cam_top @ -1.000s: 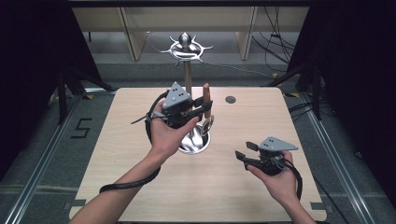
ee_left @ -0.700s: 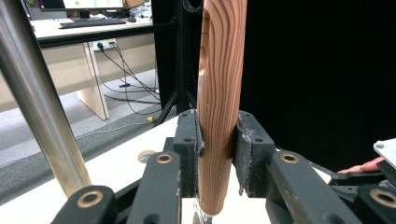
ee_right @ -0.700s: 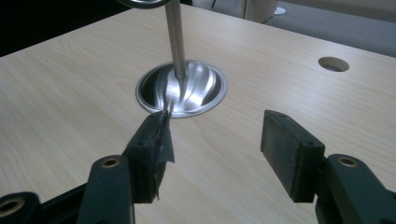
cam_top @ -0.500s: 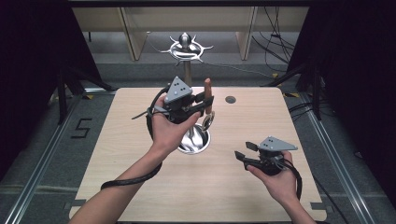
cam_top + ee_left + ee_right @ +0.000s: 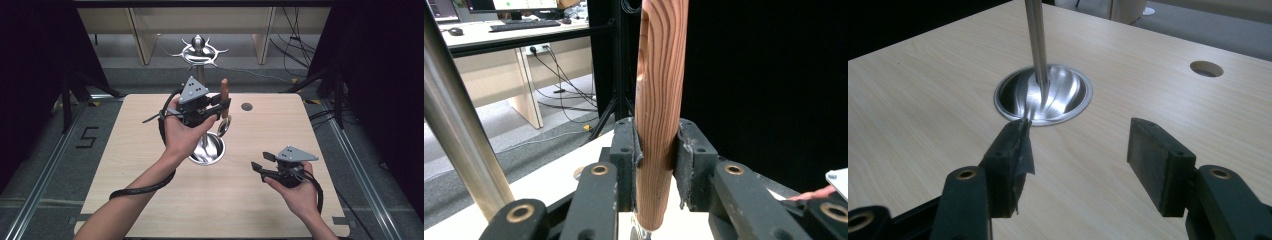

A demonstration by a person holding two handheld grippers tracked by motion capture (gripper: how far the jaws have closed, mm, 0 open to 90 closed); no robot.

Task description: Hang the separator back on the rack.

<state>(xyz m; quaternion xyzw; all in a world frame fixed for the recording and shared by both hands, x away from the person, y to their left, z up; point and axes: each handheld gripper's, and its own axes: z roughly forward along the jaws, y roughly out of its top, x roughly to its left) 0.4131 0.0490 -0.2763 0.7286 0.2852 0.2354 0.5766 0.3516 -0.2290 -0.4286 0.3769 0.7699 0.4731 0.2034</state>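
Note:
A utensil with a wooden handle point(image 5: 224, 90) stands upright in my left gripper point(image 5: 223, 105), and a metal ring end point(image 5: 223, 127) hangs below the jaws. In the left gripper view both pads press on the striped handle point(image 5: 661, 75), with my left gripper point(image 5: 658, 150) shut on it. Just left of it rises a metal stand's pole point(image 5: 454, 140), topped by a crown of hooks point(image 5: 199, 50) over a round base point(image 5: 207, 150). Low over the table at the front right, my right gripper point(image 5: 257, 167) is open and holds nothing. Its jaws point(image 5: 1075, 145) point at the base point(image 5: 1043, 95).
The wooden table point(image 5: 150, 200) has a small round hole point(image 5: 246, 106) behind the stand, seen too in the right gripper view point(image 5: 1206, 68). A black cable loops from the left gripper along the forearm. Dark curtains and tripod legs flank the table.
My left gripper has risen a little with the wooden-handled utensil, staying beside the stand's pole. The right gripper has not moved.

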